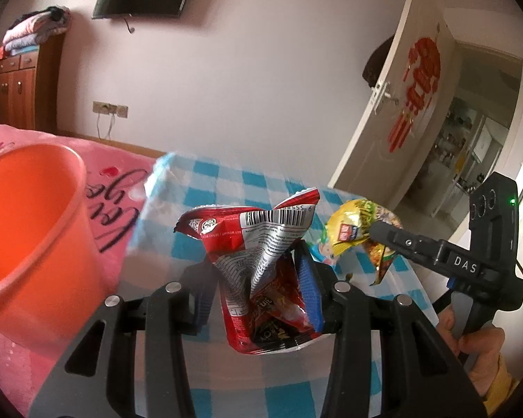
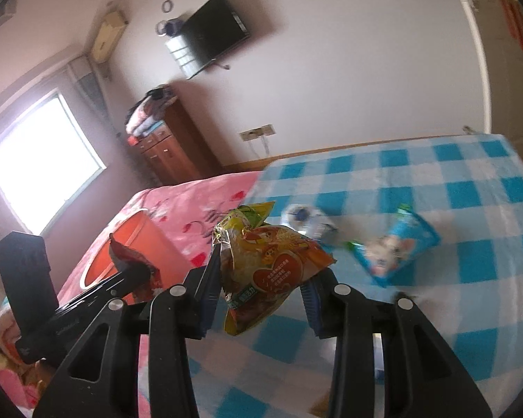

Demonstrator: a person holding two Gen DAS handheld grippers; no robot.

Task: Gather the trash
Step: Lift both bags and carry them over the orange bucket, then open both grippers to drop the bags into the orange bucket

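Note:
My left gripper [image 1: 258, 278] is shut on a crumpled red and silver snack wrapper [image 1: 258, 244], lifted above the blue checked cloth [image 1: 226, 181]. My right gripper [image 2: 261, 289] is shut on a yellow and orange snack bag [image 2: 272, 264], also held in the air. In the left wrist view that yellow bag [image 1: 352, 226] hangs from the right gripper [image 1: 380, 233] at the right, with a person's hand [image 1: 477, 348] on its handle. An orange bucket [image 1: 28, 226] stands at the left on the pink bedspread; the right wrist view shows the bucket [image 2: 139, 240] beyond the left gripper [image 2: 136, 271].
On the checked cloth [image 2: 436, 181] lie a blue snack packet [image 2: 394, 247] and a crushed clear bottle [image 2: 307, 219]. A pink bedspread [image 2: 191, 202] lies to the left. A wall television [image 2: 216, 35], a wooden cabinet [image 2: 171, 142], a bright window [image 2: 42, 170] and an open door [image 1: 411, 97] surround the bed.

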